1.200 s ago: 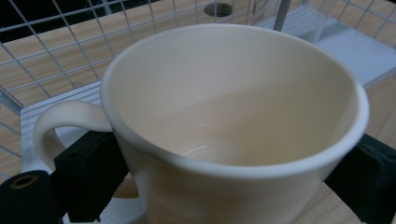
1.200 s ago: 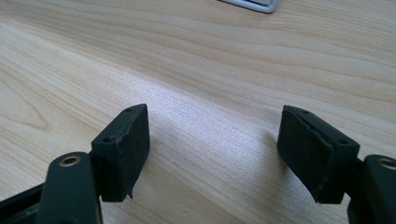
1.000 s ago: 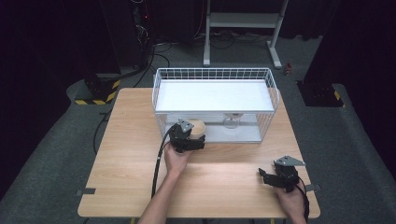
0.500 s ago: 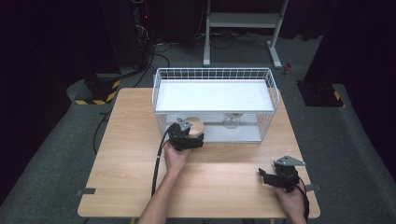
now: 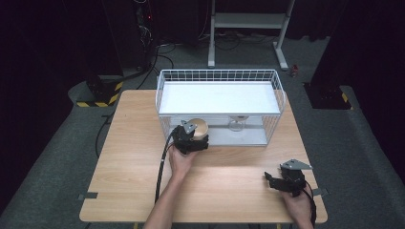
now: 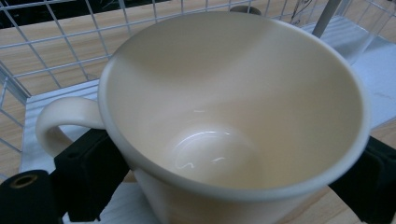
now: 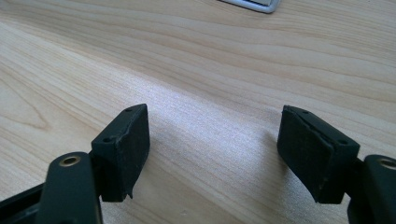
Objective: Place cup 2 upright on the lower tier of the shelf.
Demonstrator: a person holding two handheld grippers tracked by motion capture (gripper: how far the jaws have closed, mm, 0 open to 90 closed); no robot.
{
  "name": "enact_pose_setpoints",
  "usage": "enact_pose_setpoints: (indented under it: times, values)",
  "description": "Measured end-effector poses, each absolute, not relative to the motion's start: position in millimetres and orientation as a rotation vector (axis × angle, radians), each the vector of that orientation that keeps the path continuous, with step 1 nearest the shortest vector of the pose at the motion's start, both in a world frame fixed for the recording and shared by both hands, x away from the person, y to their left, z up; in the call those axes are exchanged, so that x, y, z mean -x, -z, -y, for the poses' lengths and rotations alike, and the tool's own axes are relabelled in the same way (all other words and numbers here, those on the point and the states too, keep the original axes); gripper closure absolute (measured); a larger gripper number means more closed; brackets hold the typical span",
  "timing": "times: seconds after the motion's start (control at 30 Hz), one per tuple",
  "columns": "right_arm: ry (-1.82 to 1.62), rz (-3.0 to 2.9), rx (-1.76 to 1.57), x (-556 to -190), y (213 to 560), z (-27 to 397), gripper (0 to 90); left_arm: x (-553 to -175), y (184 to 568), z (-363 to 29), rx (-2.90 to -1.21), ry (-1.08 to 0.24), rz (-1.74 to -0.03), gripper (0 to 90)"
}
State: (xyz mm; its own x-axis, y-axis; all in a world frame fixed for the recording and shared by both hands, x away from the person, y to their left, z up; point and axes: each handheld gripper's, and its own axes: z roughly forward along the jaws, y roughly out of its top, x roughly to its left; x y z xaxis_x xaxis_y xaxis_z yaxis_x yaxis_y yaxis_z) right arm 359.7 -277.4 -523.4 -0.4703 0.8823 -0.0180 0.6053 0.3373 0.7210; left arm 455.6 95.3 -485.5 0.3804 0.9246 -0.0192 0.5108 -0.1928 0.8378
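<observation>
A cream ceramic mug (image 6: 233, 121) sits between the jaws of my left gripper (image 5: 192, 137), which is shut on its body; the handle (image 6: 60, 121) sticks out to the left in the left gripper view. In the high view the mug (image 5: 197, 127) is at the open front of the white wire rack (image 5: 219, 76), at its lower shelf's left end. My right gripper (image 7: 215, 154) is open above bare wood, with nothing between its pads. In the high view it (image 5: 274, 181) rests near the table's front right corner.
The rack has a white top shelf (image 5: 218, 98) and a lower shelf where a clear stemmed glass (image 5: 237, 123) stands. The wooden table (image 5: 129, 162) stretches bare to the left and front. Dark floor, cables and a metal stand (image 5: 248, 28) lie beyond.
My left gripper has carried the mug slightly forward toward the rack's lower shelf. The right gripper has stayed put.
</observation>
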Motion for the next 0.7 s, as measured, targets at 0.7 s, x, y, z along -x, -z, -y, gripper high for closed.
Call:
enact_pose_setpoints:
  times: [0.7]
  values:
    - [-0.923,-2.199,-1.315,-359.5,523.3,277.1,25.5,-451.7,484.9,-97.7,-1.902,-0.641,-1.258,2.0]
